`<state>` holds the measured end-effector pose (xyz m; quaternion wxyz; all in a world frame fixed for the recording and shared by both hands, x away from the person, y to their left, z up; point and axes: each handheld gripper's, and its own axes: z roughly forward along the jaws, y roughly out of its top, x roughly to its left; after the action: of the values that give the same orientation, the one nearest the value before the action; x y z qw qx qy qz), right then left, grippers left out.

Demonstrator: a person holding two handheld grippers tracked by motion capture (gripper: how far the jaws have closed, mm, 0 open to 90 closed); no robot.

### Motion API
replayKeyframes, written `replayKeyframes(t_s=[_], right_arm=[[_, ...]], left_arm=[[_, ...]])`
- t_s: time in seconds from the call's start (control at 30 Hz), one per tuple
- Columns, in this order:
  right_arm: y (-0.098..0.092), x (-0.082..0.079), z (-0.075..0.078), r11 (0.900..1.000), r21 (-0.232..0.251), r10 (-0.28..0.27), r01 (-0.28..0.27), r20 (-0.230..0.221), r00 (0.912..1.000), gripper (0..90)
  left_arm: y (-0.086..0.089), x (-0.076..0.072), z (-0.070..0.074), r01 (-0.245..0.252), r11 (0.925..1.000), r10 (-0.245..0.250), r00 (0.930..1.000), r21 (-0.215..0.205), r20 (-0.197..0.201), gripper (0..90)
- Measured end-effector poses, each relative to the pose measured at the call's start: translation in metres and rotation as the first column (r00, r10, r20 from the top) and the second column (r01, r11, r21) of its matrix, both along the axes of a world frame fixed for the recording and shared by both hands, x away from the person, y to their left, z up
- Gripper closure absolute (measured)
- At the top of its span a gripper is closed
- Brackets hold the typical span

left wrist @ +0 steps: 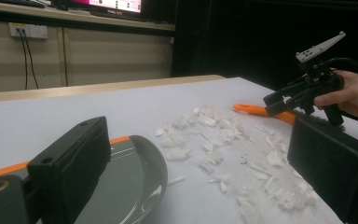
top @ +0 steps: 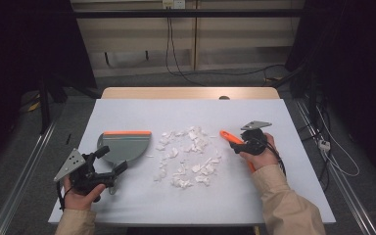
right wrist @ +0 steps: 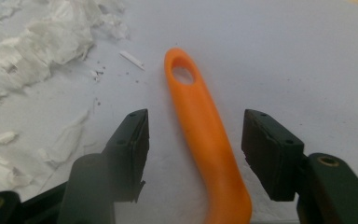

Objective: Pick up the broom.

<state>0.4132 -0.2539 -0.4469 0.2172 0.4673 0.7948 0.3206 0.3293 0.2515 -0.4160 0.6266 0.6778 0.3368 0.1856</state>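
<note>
On a pale grey surface, the right claw straddles the orange plastic brush handle, jaws partly open, pads clear of it. The left claw gapes wide over a grey dustpan with an orange edge. Torn white paper scraps lie between them. Closing off-centre could roll the rounded handle aside.

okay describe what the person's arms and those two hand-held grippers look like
Both forearms wear beige long sleeves. Each hand-held gripper, left and right, is black, with two blocky, flat-faced jaws, a grey three-cornered plate dotted with small holes on top, brass-coloured pivot bushings, and a black cable trailing behind.
</note>
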Motion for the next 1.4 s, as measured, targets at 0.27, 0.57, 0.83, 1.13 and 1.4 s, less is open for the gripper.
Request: replayKeyframes(t_s=[0.27, 0.57, 0.83, 1.13, 1.4], right_arm=[[-0.001, 0.008, -0.007, 0.999, -0.026, -0.025, 0.024, -0.04, 0.9989, 55.2], [-0.022, 0.01, -0.005, 0.994, 0.01, -0.108, 0.109, -0.059, 0.9924, 60.6], [-0.032, 0.011, 0.005, 0.982, 0.032, -0.18, 0.186, -0.139, 0.9738, 65.7], [-0.03, 0.01, 0.004, 0.98, -0.002, -0.196, 0.2, -0.213, 0.9572, 67.7], [-0.018, 0.017, 0.008, 0.967, -0.077, -0.253, 0.241, -0.286, 0.924, 70.2]], left_arm=[[0.0, 0.0, 0.0, -0.002, 1.0, 0.002, 1.0, 0.004, -0.001, 5.7], [0.0, 0.0, -0.001, -0.005, 0.9998, 0.005, 1.0, 0.019, -0.005, 5.8], [-0.001, 0.001, -0.002, -0.006, 0.9998, 0.006, 1.0, 0.018, -0.007, 5.8], [-0.002, 0.0, -0.002, -0.001, 0.9997, 0.001, 1.0, 0.025, -0.007, 5.8], [-0.001, 0.001, -0.001, -0.009, 0.9997, 0.009, 0.9999, 0.021, -0.004, 6.0]])
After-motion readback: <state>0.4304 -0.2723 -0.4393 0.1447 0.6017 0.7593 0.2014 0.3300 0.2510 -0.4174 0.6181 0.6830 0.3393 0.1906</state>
